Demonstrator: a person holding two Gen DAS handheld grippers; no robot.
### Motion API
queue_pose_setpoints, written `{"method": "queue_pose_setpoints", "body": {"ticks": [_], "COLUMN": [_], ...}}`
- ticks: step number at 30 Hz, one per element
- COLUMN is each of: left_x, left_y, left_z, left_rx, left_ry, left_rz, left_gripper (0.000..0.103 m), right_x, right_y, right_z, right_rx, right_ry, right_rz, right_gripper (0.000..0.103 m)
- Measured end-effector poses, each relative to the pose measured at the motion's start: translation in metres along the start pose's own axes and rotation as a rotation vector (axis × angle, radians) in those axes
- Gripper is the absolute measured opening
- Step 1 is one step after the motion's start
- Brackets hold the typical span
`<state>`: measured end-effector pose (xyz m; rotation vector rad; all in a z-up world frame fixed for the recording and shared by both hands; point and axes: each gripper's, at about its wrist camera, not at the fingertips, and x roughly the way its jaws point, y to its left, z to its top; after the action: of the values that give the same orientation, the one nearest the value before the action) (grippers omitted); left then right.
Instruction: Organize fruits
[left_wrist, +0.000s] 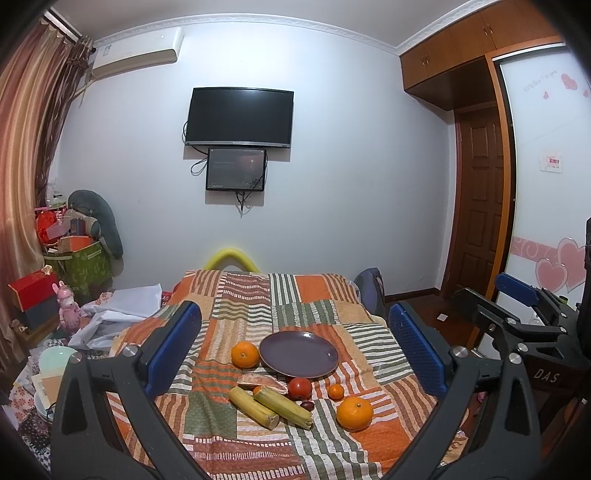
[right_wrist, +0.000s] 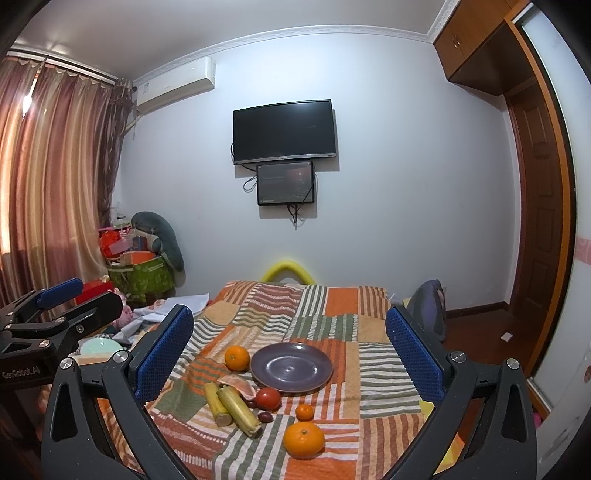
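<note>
An empty purple plate (left_wrist: 299, 353) (right_wrist: 291, 367) lies on a patchwork-covered table (left_wrist: 314, 295) (right_wrist: 332, 302). Around it lie a large orange (left_wrist: 245, 354) (right_wrist: 237, 357) at its left, a red tomato (left_wrist: 299, 388) (right_wrist: 268, 398), a small mandarin (left_wrist: 336, 391) (right_wrist: 304, 412), a near large orange (left_wrist: 354, 413) (right_wrist: 303, 439), two yellow-green cane pieces (left_wrist: 269, 406) (right_wrist: 231, 408), a dark date (left_wrist: 306, 405) (right_wrist: 264, 417) and a pinkish piece (left_wrist: 262, 382) (right_wrist: 236, 384). My left gripper (left_wrist: 295, 354) and right gripper (right_wrist: 291, 354) are both open and empty, held back from the fruit.
The right gripper (left_wrist: 517, 306) shows at the right of the left wrist view; the left gripper (right_wrist: 55, 306) shows at the left of the right wrist view. Boxes, a pink toy (left_wrist: 68, 306) and cloth clutter lie left of the table. A backpack (right_wrist: 430, 302) sits at the far right corner.
</note>
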<state>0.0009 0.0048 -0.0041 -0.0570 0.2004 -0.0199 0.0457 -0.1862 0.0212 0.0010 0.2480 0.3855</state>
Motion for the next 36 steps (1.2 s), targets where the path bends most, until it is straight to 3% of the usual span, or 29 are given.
{"method": "queue_pose_setpoints", "body": {"ticks": [10,16,21,25,36], "left_x": [0.01,0.034,0.069,0.097,0.168], "left_y": [0.004,0.014,0.035,0.049,0.075], "left_z": [-0.004,-0.015,-0.033,-0.051,-0.116], "left_rx": [-0.011,-0.007,-0.038,-0.041,-0.055], "left_ry": [0.018,0.082,0.204,0.3,0.524], "left_rz": [-0.016,0.009,0.0,0.019,0.07], "left_gripper": [0.103,0.103,0.103,0.086,0.084], "right_x": [0.009,0.035,0.064,0.086,0.143], "right_y": [0.002,-0.005,-0.014,-0.022,-0.045], "right_z": [-0.006,-0.02,-0.045,-0.064,-0.12], "right_rx": [-0.019,-0.013,-0.037,-0.028,0.046], "right_ry": [0.028,0.112,0.204,0.28,0.542], "right_rz": [0.012,0.053,0.047,0.02,0.009], "right_gripper": [0.103,0.103,0.103,0.103,0.103]}}
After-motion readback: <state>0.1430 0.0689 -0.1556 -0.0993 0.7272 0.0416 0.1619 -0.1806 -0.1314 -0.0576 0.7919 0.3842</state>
